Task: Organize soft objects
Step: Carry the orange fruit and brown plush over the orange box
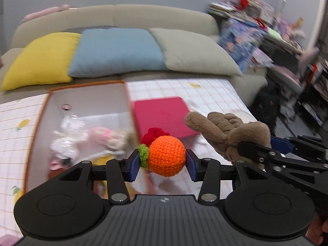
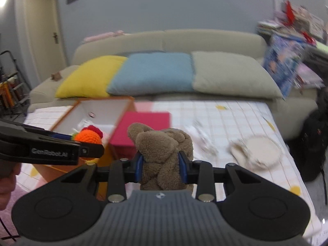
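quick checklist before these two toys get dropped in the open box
1. Left gripper clamps the crochet orange: ok.
2. Right gripper clamps the brown plush: ok.
3. Box open on top: ok.
4. Room left inside among the toys in it: cannot tell, blurred.
5. Orange above the box opening: cannot tell; it shows by the right wall.
6. Plush above the opening: not ok, it hangs nearer the pink block.

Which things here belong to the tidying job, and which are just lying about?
Job: crochet orange in left gripper; brown plush in right gripper; open box.
Lying about: red box; three pillows; sofa.
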The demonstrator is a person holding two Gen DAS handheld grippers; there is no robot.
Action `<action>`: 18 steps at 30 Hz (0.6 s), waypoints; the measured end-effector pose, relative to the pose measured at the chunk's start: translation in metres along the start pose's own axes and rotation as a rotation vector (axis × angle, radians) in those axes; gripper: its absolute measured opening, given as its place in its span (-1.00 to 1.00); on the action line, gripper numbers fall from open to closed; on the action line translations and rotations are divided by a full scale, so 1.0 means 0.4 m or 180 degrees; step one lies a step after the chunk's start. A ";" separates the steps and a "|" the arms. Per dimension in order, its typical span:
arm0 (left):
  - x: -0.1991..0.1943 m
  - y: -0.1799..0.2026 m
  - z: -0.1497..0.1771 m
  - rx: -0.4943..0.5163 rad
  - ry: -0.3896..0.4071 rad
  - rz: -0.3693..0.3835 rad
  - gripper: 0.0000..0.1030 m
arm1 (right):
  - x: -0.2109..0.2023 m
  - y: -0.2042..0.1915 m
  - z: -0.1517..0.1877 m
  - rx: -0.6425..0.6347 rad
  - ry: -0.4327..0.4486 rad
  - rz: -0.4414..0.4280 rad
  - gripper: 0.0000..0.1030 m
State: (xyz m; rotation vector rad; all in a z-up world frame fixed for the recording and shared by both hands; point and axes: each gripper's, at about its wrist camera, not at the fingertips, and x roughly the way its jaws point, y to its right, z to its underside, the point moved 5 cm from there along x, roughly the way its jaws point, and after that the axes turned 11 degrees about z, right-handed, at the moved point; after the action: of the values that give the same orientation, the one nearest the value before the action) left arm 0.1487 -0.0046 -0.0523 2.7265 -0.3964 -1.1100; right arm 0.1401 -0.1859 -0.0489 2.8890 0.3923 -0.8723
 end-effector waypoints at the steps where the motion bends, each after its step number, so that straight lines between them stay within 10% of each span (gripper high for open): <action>1: -0.012 -0.023 -0.006 -0.0040 0.0054 -0.0060 0.01 | 0.001 -0.022 -0.013 -0.0059 0.0032 -0.0062 -0.34; 18: 0.019 -0.287 -0.128 0.0181 0.0194 -0.0738 0.01 | 0.233 -0.354 -0.197 -0.1195 0.0101 -0.0555 -0.34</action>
State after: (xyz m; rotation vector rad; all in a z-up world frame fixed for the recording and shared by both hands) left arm 0.2107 0.1050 -0.0504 2.9060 -0.1061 -1.0790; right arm 0.2180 -0.0166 -0.0379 2.5522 0.7335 -0.6867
